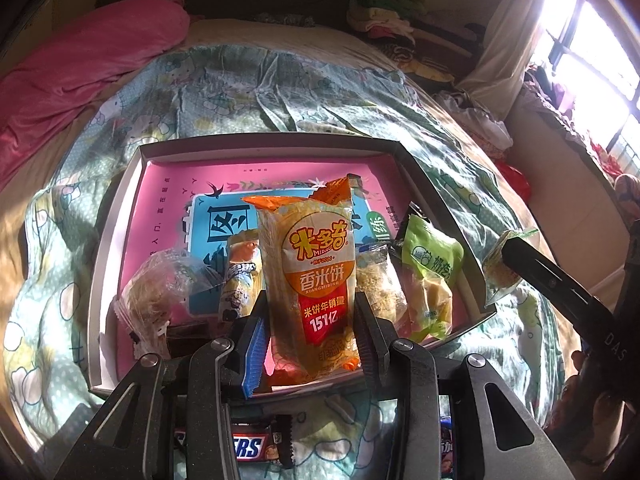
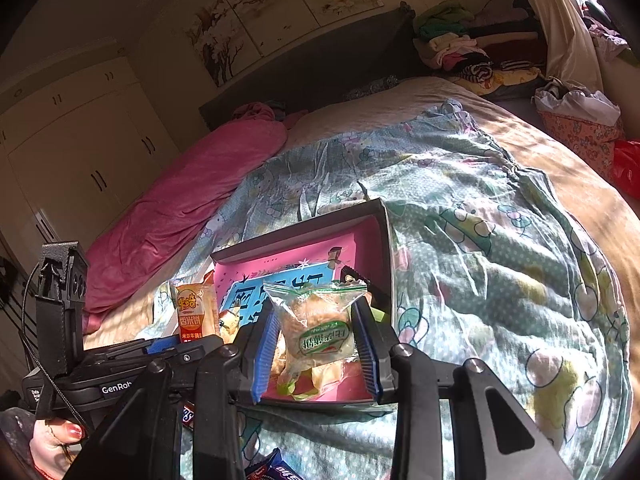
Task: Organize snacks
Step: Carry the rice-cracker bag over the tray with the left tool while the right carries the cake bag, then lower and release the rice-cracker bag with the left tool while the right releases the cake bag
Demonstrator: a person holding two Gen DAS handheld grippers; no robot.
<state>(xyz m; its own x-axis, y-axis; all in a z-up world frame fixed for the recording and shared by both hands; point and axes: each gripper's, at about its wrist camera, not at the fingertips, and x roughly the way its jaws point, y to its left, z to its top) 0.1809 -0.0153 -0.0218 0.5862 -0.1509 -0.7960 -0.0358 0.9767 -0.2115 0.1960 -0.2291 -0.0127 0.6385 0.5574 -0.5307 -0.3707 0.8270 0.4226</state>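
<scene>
My left gripper [image 1: 311, 308] is shut on an orange rice-cracker packet [image 1: 316, 264] and holds it upright over the near part of a shallow box [image 1: 272, 140] with a pink book cover on its bottom. Several wrapped snacks lie in the box, among them a clear-wrapped pastry [image 1: 160, 288] and a green packet [image 1: 430, 276]. My right gripper [image 2: 317, 320] is shut on a small clear packet with a green label [image 2: 320, 332], just above the box's near right corner. That packet [image 1: 498, 272] hangs beside the box's right wall in the left wrist view.
The box [image 2: 296, 232] rests on a rumpled cartoon-print quilt [image 2: 500, 260] on a bed. A Snickers bar [image 1: 248, 446] and a blue packet [image 2: 276, 470] lie on the quilt in front of the box. A pink blanket [image 1: 80, 68] lies far left, piled clothes [image 1: 384, 16] at the headboard.
</scene>
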